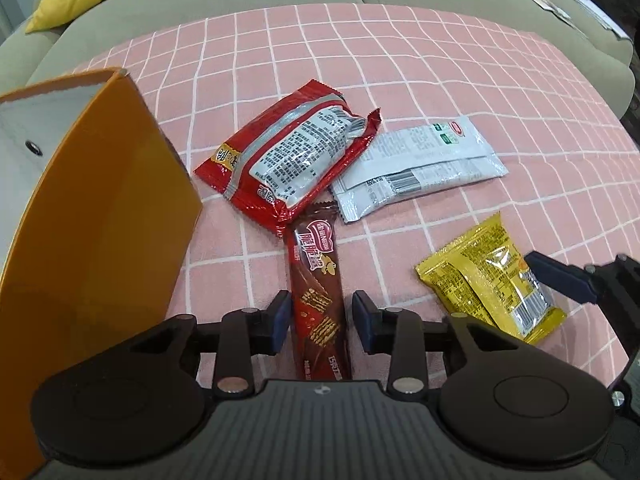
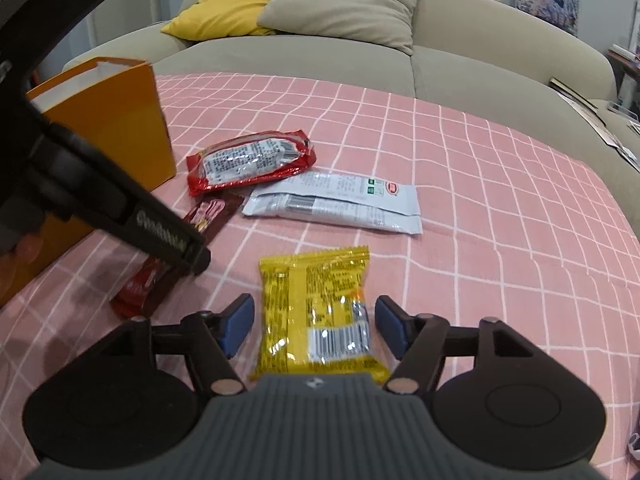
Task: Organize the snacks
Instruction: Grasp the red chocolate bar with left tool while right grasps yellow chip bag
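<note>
A brown chocolate wafer bar (image 1: 316, 264) lies on the pink checked cloth (image 1: 440, 60). My left gripper (image 1: 322, 320) points down over its near half, with both blue pads closed in against its long edges. In the right wrist view, that gripper's finger (image 2: 160, 232) crosses the bar (image 2: 212, 216). A yellow snack packet (image 2: 316, 292) lies flat between the pads of my right gripper (image 2: 316, 324), which is open, with cloth showing on both sides. The left wrist view shows the packet (image 1: 492, 280) with a right finger (image 1: 560, 276) at its far edge.
An orange box (image 1: 104, 208) with an open top stands at the left (image 2: 120, 120). A red packet (image 1: 288, 152) and a white packet (image 1: 420, 160) lie beyond the bar. A beige sofa (image 2: 320, 52) with a yellow cushion (image 2: 224, 4) is behind the cloth.
</note>
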A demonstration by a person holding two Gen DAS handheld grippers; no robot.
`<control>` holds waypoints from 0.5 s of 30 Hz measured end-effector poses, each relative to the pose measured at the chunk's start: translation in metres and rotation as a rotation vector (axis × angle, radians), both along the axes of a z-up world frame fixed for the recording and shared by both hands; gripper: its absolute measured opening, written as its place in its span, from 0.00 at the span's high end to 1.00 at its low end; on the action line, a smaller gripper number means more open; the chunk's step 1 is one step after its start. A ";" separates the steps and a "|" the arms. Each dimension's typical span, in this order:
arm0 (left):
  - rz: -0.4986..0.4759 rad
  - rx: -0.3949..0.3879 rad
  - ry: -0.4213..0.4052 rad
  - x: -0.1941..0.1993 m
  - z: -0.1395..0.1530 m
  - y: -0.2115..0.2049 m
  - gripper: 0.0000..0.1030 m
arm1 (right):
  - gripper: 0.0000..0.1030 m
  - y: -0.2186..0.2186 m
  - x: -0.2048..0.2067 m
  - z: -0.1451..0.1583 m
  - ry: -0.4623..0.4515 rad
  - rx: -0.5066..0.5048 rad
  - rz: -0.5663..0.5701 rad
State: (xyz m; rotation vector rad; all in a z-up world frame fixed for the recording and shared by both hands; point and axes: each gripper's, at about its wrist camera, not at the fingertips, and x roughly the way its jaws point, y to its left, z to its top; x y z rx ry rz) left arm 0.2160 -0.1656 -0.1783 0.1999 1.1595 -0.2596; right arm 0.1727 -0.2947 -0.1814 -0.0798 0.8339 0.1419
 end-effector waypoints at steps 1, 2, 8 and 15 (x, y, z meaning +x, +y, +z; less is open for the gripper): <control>-0.006 0.001 0.002 -0.001 0.001 -0.001 0.71 | 0.41 0.003 0.001 -0.001 0.004 -0.016 0.001; -0.010 0.001 0.006 -0.002 0.001 -0.001 0.73 | 0.43 0.005 0.001 -0.002 0.009 -0.028 0.006; 0.001 -0.005 0.018 -0.007 0.003 0.000 0.75 | 0.51 0.006 -0.005 -0.001 0.034 -0.045 0.025; -0.006 -0.061 -0.025 -0.032 0.026 0.010 0.75 | 0.52 0.004 -0.018 0.010 0.081 0.031 -0.009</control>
